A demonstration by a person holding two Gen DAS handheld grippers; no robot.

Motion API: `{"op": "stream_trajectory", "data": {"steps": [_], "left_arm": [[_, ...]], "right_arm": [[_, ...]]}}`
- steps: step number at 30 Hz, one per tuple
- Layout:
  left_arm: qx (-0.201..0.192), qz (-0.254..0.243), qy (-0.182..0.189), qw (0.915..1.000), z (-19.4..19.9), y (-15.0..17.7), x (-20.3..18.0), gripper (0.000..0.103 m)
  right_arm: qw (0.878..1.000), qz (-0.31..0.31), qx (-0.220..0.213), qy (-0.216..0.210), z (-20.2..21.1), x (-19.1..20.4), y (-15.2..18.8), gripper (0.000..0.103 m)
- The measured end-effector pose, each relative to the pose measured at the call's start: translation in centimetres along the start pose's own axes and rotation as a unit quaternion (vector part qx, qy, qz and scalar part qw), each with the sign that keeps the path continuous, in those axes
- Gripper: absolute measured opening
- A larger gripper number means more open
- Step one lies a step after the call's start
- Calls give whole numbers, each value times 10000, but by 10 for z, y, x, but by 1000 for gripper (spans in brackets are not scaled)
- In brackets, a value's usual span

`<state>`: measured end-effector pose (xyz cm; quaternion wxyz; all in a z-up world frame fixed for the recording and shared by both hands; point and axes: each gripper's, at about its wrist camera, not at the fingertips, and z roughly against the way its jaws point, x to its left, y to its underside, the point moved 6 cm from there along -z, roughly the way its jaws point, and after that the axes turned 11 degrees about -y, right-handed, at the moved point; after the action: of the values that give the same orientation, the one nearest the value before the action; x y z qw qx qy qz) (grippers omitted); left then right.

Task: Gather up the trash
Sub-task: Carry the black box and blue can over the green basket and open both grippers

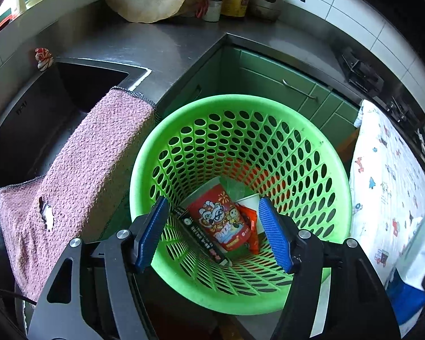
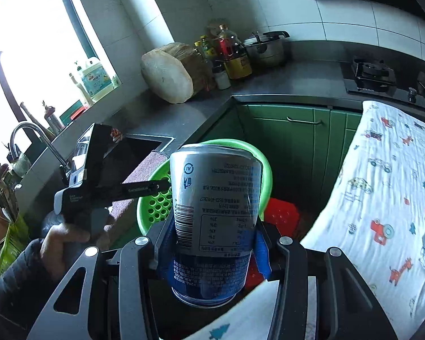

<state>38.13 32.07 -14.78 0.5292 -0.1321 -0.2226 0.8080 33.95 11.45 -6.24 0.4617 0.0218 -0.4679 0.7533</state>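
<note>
Silver-and-blue metal fills the middle of my right wrist view: the can (image 2: 212, 221), upside down by its print, is clamped in my right claw (image 2: 209, 255), blue pads pressing both sides. Behind it, centre frame, the green basket (image 2: 265, 167) waits on the floor below the table (image 2: 167, 113) corner. From my left wrist view, the left claw (image 1: 215, 232) is spread wide and holding nothing, poised over the basket's mouth (image 1: 240, 99), with a red cup (image 1: 221, 221), a dark box (image 1: 204, 238) and a red wrapper (image 1: 250, 223) lying at the bottom. I judge the can isn't over the opening yet, so letting go early would bounce it off the rim. The left claw crowds the mouth too; the can could strike it. The pink towel (image 1: 79, 175) draped at left could snag.
</note>
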Motion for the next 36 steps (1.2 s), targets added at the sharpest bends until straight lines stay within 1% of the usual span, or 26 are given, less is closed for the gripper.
{"op": "stream_trajectory", "data": {"steps": [1,3,5,7,9,14,16,17,18,21,23,29,32,36], "left_arm": [[-44,13,-3,10000,4,1,4,66],[-117,55,-17,9999,13,3,12,71],[-149,126,-6,9998,20,6,20,73],[-173,176,-3,9997,26,10,28,74],[-198,232,2,9995,31,14,36,75],[-166,279,-67,9995,34,25,51,76],[-123,298,-81,9994,32,28,54,76],[-97,302,-78,9995,31,29,55,76],[-73,303,-72,9995,30,30,55,76],[-86,253,-57,9996,30,31,53,76],[-125,193,-23,9997,32,29,47,76],[-288,-245,194,9991,43,22,9,76],[-357,-497,365,9975,52,22,-18,77],[-424,-780,615,9942,65,27,-54,79]], "right_arm": [[10000,36,-4,-27,-7,3,-5,45],[9999,122,22,-90,-24,8,-13,45],[9997,218,67,-110,-41,11,-18,45],[9992,340,121,-143,-60,14,-23,45],[9987,460,216,-72,-79,13,-26,45],[9973,534,504,-10,-115,6,-22,46],[9968,540,595,-12,-124,3,-19,50],[9967,543,603,1,-126,2,-18,56],[9969,546,571,25,-124,1,-18,57],[9972,566,486,-7,-114,1,-16,59],[9975,559,437,-35,-100,2,-14,59],[9984,535,147,71,-32,0,1,63],[9983,502,52,284,6,-6,14,65],[9978,236,-30,615,62,-25,43,65]]}}
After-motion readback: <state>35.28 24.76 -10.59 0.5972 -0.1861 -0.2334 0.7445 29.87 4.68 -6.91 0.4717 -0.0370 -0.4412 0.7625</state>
